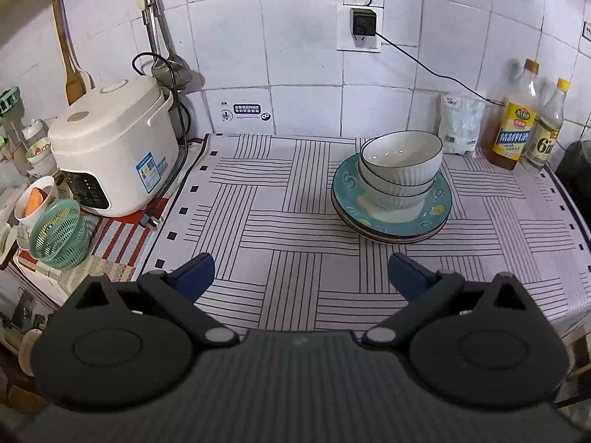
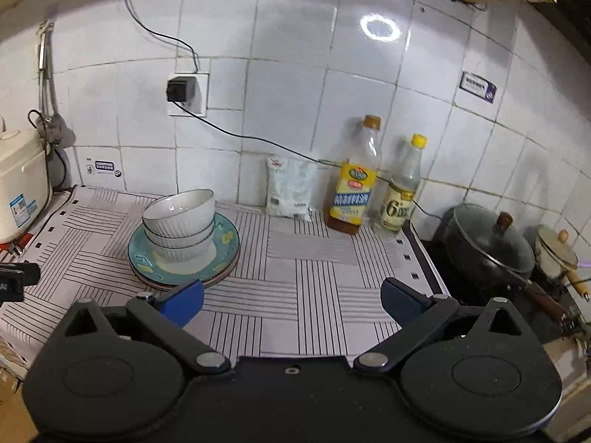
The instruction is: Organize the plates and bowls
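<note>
Several white ribbed bowls (image 1: 400, 164) are nested in a stack on a teal patterned plate (image 1: 439, 203), which lies on other plates on the striped cloth. The stack also shows in the right wrist view, bowls (image 2: 181, 217) on the teal plate (image 2: 225, 243). My left gripper (image 1: 301, 277) is open and empty, hovering above the cloth in front and left of the stack. My right gripper (image 2: 291, 302) is open and empty, in front and right of the stack. The left gripper's body shows at the left edge of the right wrist view (image 2: 14, 280).
A white rice cooker (image 1: 114, 147) and a green basket (image 1: 61, 234) stand at the left. A salt bag (image 2: 291, 192) and two bottles (image 2: 352, 181) stand by the tiled wall. A black lidded pot (image 2: 487, 243) sits on the stove at the right. A cable runs from the wall socket (image 1: 364, 24).
</note>
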### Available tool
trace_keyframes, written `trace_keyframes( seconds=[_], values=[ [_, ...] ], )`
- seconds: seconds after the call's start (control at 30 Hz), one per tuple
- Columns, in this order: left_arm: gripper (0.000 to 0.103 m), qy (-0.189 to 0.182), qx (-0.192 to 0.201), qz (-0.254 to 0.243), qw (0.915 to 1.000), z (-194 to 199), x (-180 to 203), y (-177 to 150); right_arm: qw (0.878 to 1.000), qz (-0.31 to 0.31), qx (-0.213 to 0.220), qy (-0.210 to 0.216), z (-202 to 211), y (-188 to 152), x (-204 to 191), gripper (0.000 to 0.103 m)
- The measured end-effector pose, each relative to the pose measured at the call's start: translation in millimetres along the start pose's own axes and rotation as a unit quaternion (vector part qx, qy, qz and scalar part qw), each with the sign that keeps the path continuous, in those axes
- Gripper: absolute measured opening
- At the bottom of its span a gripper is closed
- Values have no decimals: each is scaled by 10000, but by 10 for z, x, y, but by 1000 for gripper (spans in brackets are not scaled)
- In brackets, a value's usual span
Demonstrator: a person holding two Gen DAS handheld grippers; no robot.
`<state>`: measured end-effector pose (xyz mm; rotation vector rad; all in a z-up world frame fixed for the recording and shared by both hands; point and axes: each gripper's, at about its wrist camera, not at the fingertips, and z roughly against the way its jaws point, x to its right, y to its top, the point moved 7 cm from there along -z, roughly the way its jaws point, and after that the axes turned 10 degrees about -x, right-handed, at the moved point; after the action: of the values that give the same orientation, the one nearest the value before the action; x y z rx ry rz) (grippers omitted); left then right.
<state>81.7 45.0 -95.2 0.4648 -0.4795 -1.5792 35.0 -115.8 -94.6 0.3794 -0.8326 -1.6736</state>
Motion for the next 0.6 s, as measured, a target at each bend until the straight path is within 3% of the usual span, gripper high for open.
trace_keyframes(
  seconds=[0.6],
  values=[
    [102, 189, 35, 26, 9998, 39, 59, -12, 9998, -70, -160, -13, 51, -52, 75, 103]
  ],
)
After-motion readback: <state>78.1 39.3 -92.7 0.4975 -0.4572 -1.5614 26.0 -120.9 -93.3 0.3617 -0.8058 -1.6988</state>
